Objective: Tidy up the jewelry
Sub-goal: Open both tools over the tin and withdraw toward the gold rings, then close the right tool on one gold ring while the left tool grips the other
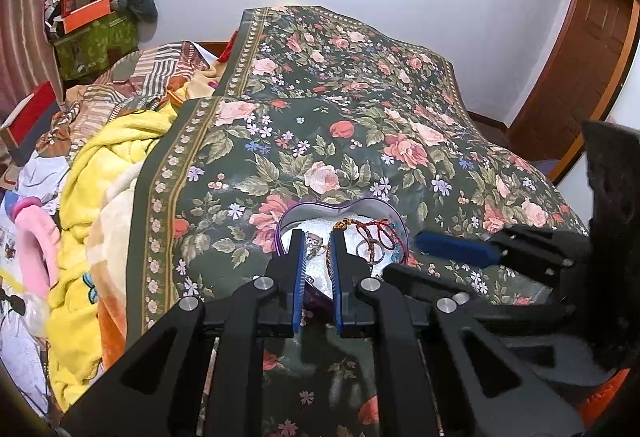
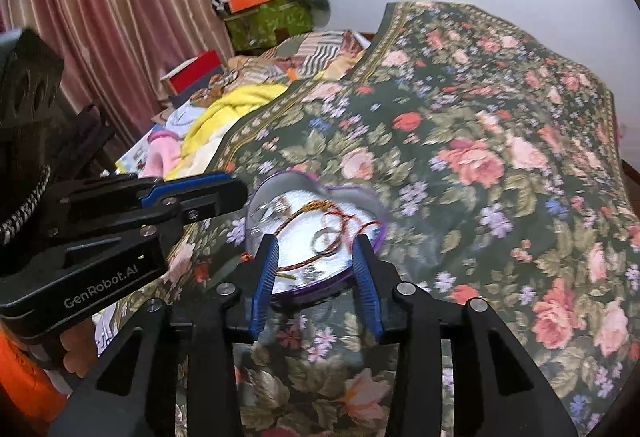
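A purple heart-shaped box [image 1: 320, 206] with a white lining lies on the floral bedspread. Inside it are a red thread bracelet [image 1: 384, 233], a braided brown cord [image 1: 374, 251] and a small owl charm [image 1: 314, 239]. My left gripper [image 1: 317, 235] reaches over the box's near left rim, jaws almost together, with nothing visibly pinched. In the right wrist view the box [image 2: 304, 293] holds a metal ring [image 2: 324, 239] and a gold-brown cord [image 2: 316, 204]. My right gripper [image 2: 314, 239] stands open over the near rim, pads clear of the jewelry. The left gripper [image 2: 238, 189] shows at the box's left lobe.
The green floral bedspread [image 1: 360, 141] covers the bed. A yellow blanket [image 1: 108, 165] and a pink item [image 1: 36, 249] are piled to its left. Boxes and clutter [image 2: 264, 13] stack by the striped curtain [image 2: 120, 17]. A wooden door [image 1: 580, 69] is at the right. A hand [image 2: 76, 349] holds the left gripper.
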The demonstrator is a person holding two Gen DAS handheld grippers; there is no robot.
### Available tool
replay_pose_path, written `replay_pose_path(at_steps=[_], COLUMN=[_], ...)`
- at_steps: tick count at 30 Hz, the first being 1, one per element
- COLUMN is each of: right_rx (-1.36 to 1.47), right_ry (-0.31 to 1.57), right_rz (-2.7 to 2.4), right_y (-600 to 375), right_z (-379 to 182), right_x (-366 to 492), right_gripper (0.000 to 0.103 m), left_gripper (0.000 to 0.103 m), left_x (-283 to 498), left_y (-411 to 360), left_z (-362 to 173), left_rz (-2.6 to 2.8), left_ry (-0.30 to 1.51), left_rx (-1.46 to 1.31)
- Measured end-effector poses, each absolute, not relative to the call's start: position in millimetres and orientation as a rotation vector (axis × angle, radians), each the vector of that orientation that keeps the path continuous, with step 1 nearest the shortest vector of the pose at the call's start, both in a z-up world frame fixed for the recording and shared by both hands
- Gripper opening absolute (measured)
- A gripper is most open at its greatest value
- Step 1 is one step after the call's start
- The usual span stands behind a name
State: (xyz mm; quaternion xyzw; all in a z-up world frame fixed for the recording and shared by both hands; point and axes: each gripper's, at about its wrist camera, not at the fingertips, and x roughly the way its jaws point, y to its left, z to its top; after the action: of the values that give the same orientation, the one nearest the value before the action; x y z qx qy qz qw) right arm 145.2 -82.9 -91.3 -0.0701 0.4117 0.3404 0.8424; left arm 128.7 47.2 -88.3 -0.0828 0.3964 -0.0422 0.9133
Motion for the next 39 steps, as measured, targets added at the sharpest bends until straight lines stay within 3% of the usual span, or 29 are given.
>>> replay_pose_path(at_steps=[6, 11, 27, 39], right_rx=[-0.115, -0.088, -0.04, -0.084], right_ry=[0.838, 0.823, 0.825, 0.964], right_rz=[0.64, 0.567, 0.398, 0.446], right_y=[-111.2, -142.7, -227.1, -206.8], right_z=[-77.4, -69.8, -63.9, -108.6], right_x=[149.3, 152.2, 146.4, 151.7], right_gripper=[0.036, 0.036, 0.036, 0.036], left_gripper=[0.009, 0.022, 0.024, 0.024], left_x=[123.0, 117.6, 118.8, 122.7], left_y=[38.5, 24.4, -55.7, -70.5], left_z=[-78.1, -68.7, -75.2, -104.5], left_rz=[-0.091, -0.102, -0.252, -0.296], left_ry=[0.802, 0.785, 0.828, 0.908], left_rx=[-0.152, -0.13, -0.031, -0.035])
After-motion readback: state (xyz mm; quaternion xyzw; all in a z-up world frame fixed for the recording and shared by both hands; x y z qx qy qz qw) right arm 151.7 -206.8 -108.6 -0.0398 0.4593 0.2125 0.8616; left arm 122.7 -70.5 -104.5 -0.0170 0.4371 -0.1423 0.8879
